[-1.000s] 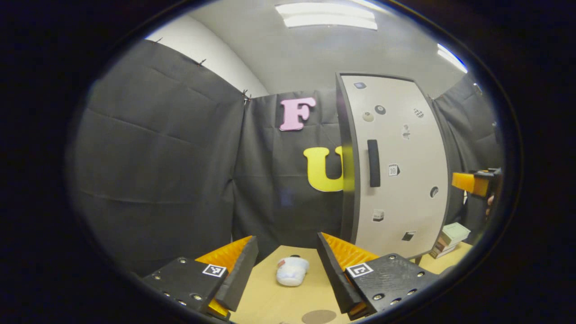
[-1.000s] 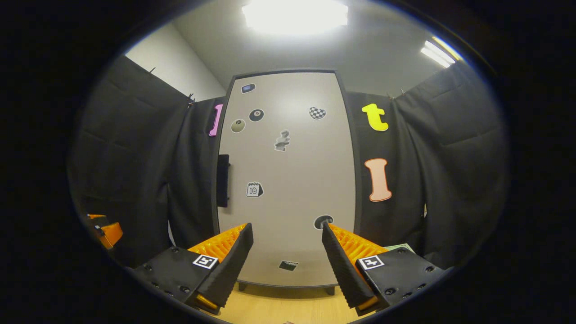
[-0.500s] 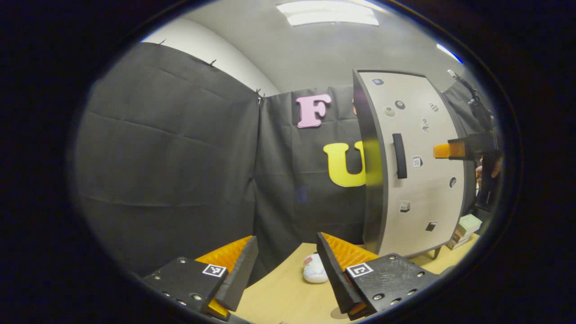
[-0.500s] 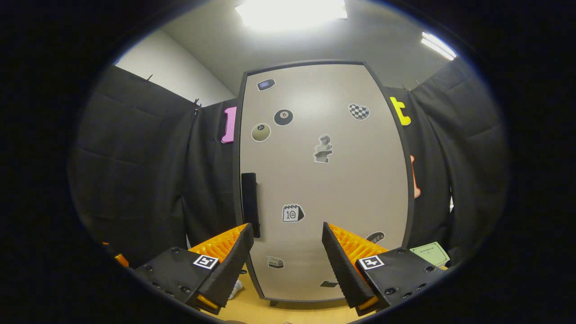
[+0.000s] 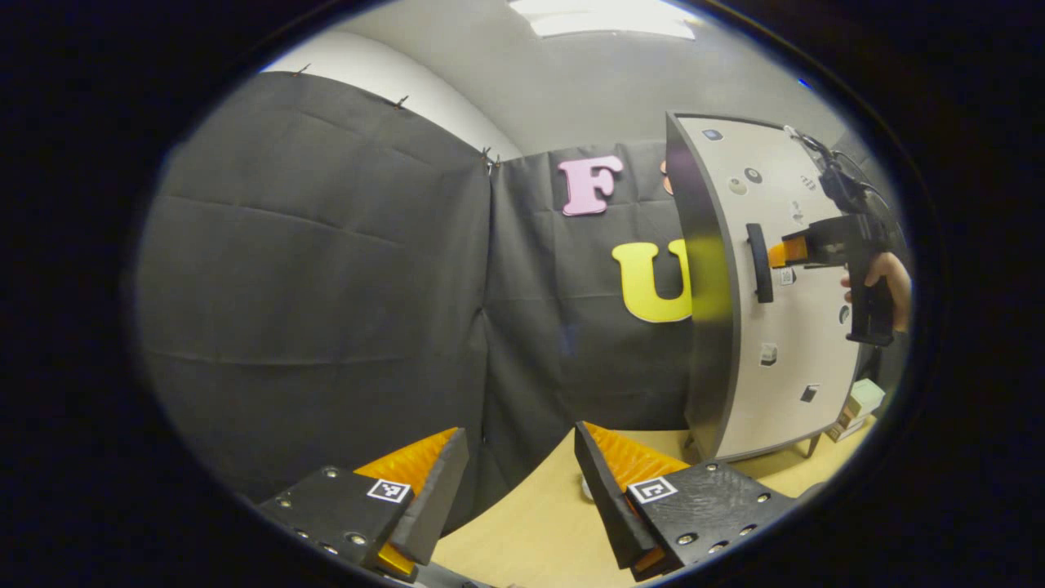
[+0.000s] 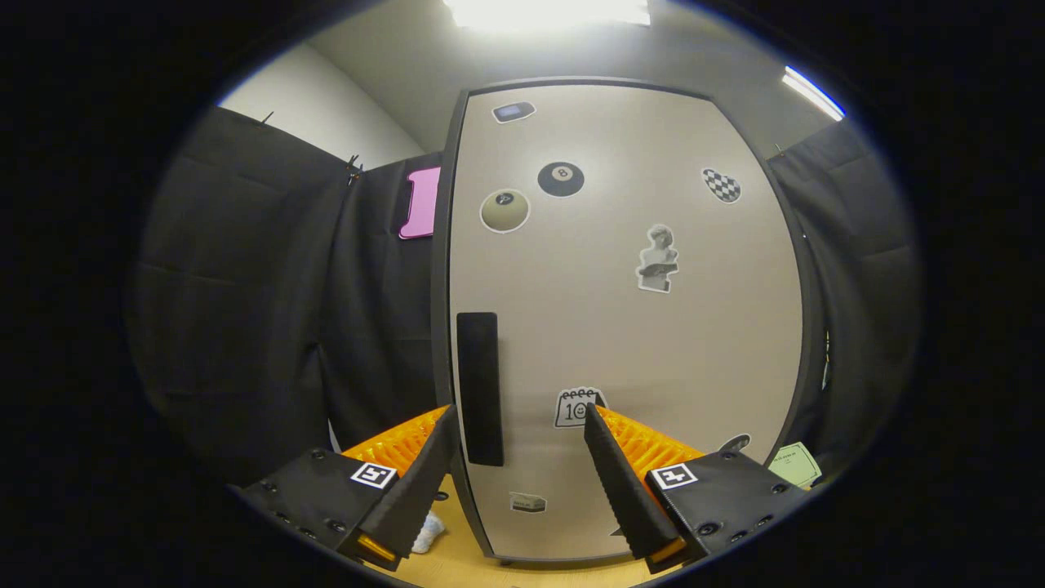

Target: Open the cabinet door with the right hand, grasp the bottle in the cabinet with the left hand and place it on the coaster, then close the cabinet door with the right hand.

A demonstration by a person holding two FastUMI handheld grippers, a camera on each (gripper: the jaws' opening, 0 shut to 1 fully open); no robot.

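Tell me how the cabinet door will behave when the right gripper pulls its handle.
The door looks like a flat rigid panel, so it should swing stiffly rather than flex. The handle sits near the left edge, so it likely hinges on the right. The cabinet stands on thin legs, so a hard tug might shift it. The right gripper is open.

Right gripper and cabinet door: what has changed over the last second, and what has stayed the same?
The right gripper has moved closer to the cabinet door, which looks bigger now, and the black handle now lies between its open fingers. In the left gripper view it has come from the door's right edge to the handle. Nothing was grasped. The door stays closed, and the left gripper stays open and empty.
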